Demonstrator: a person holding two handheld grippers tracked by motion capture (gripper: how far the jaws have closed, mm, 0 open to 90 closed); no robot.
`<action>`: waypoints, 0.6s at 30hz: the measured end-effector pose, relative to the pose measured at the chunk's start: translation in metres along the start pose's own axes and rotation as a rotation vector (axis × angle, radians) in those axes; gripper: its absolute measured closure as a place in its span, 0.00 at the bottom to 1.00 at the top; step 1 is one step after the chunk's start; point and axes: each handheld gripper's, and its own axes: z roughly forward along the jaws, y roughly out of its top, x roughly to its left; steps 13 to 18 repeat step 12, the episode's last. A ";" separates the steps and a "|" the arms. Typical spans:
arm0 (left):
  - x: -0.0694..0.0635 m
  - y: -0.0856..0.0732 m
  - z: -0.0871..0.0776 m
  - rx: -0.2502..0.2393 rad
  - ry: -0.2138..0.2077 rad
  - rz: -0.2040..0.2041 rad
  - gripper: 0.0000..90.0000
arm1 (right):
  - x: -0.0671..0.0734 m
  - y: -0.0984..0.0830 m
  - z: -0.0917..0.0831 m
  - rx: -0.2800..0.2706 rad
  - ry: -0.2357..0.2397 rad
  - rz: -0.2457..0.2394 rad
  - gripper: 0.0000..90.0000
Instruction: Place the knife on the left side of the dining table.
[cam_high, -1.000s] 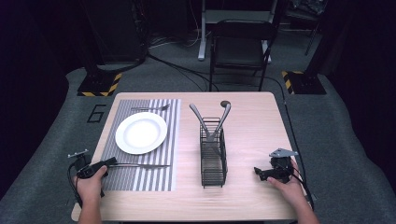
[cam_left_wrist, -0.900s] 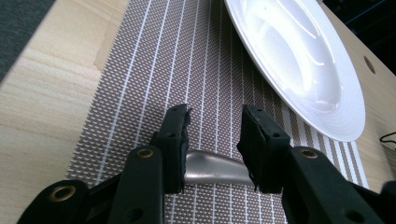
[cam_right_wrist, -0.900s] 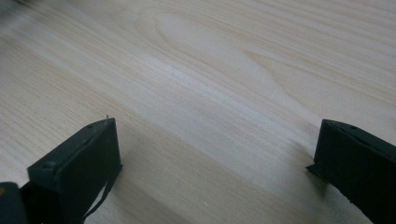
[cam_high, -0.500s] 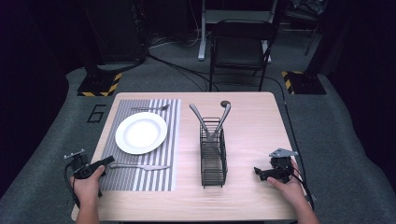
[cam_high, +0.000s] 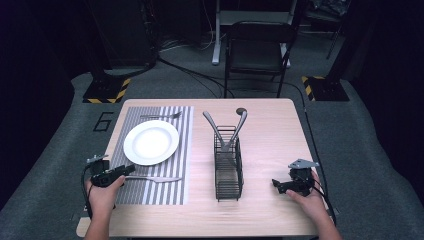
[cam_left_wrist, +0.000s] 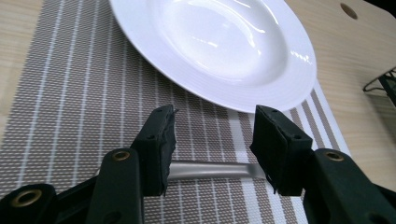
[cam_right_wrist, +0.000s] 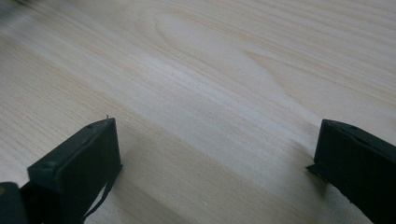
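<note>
Fingers (cam_left_wrist: 159, 140) of the left gripper (cam_left_wrist: 212, 142) stand apart, straddling the knife (cam_left_wrist: 210, 170) handle without clamping it. Knife lies on the striped mat (cam_high: 165, 192), just beside the plate (cam_high: 151, 142). Right gripper (cam_right_wrist: 215, 158) is spread wide over bare surface (cam_high: 270, 210), well apart from the wire rack (cam_high: 227, 170).
</note>
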 end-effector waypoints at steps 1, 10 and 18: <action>-0.004 -0.002 0.001 0.000 -0.007 -0.004 0.53 | 0.000 0.000 0.000 -0.001 -0.002 -0.001 0.00; -0.005 -0.013 0.008 -0.014 -0.025 0.052 0.50 | 0.000 0.000 0.000 -0.002 -0.003 -0.002 0.00; -0.004 -0.015 0.011 -0.014 -0.009 0.066 0.50 | 0.000 0.000 0.000 -0.002 -0.004 -0.002 0.00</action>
